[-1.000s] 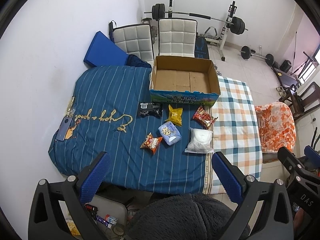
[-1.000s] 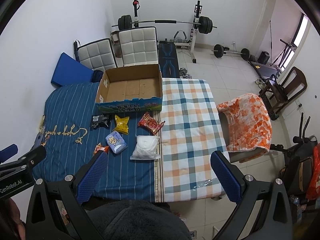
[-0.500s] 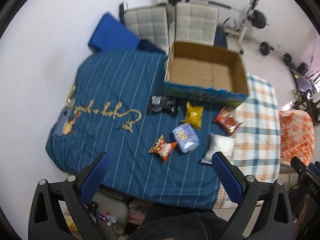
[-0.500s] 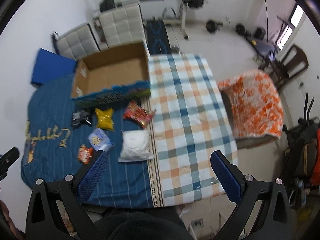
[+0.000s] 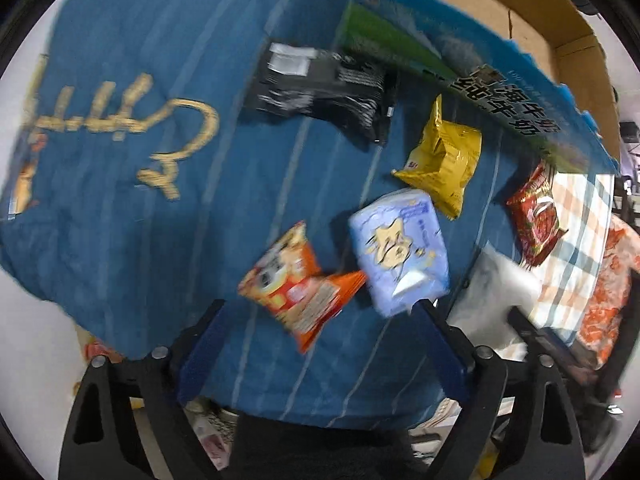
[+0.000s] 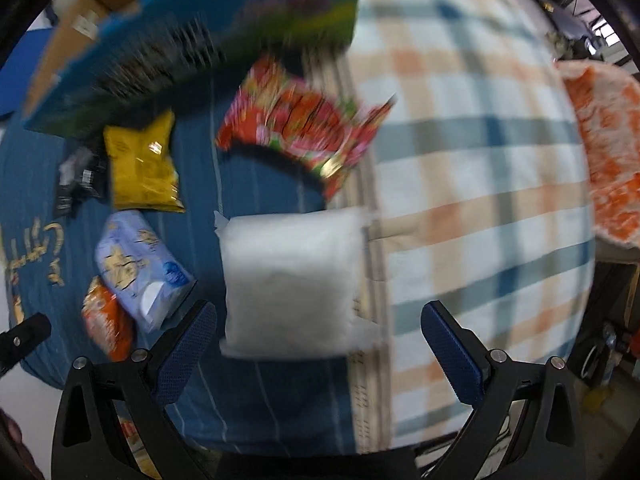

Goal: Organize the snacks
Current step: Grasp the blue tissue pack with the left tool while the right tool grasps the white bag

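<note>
Left gripper gapes empty above the orange pack; only its view shows the black pack clearly. Right gripper, also wide and empty, frames the white bag on the bed near the box.

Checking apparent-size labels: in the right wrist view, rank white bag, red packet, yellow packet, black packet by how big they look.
1. white bag, though it lies nearest the camera, which inflates it
2. red packet
3. yellow packet
4. black packet, partly hidden behind the yellow one, so its true extent is unsure
</note>
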Motion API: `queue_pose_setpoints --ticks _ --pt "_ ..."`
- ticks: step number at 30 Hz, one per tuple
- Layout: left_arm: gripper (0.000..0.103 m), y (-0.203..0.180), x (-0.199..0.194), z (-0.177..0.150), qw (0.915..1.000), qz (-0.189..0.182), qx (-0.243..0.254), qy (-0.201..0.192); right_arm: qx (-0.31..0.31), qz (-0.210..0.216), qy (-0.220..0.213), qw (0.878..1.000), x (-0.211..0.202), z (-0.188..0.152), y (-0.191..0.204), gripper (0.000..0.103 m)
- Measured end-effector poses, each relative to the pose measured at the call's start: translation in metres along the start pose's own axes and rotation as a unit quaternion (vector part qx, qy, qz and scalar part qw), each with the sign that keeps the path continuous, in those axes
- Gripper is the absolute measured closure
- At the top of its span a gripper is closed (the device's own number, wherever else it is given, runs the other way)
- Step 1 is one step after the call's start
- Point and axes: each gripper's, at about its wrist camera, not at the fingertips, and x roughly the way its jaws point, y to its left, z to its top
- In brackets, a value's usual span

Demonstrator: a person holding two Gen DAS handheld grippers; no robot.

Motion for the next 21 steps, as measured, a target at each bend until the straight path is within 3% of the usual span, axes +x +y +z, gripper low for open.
queue_pose_setpoints --ticks 4,5,9,11,16,21 --pt "0.013 -0.015 0.027 0.023 0.9995 -0.009 0.005 0.029 0.01 -0.014 0.036 0.999 0.049 0.01 0.016 0.004" --pt "0.013 -0.02 0.033 0.027 0.9992 -0.01 0.006 0.038 0.012 -0.013 0.049 0.999 0.059 0.012 0.018 0.012" --pt "0.013 -0.039 0.056 0.043 0.9967 -0.024 0.014 0.076 0.016 -0.006 0.085 0.996 0.092 0.012 0.019 0.02" --pt "0.013 -0.049 0.064 0.047 0.9957 -0.023 0.02 0.087 0.016 0.0 0.084 0.996 0.095 0.011 0.016 0.024" --pt "0.011 -0.067 0.093 0.057 0.9913 -0.041 0.003 0.125 -0.001 -0.035 0.089 0.995 0.102 0.012 -0.001 0.026" --pt "0.012 -0.082 0.111 0.065 0.9925 -0.014 0.002 0.121 0.013 -0.022 0.095 0.995 0.117 0.015 -0.016 0.026"
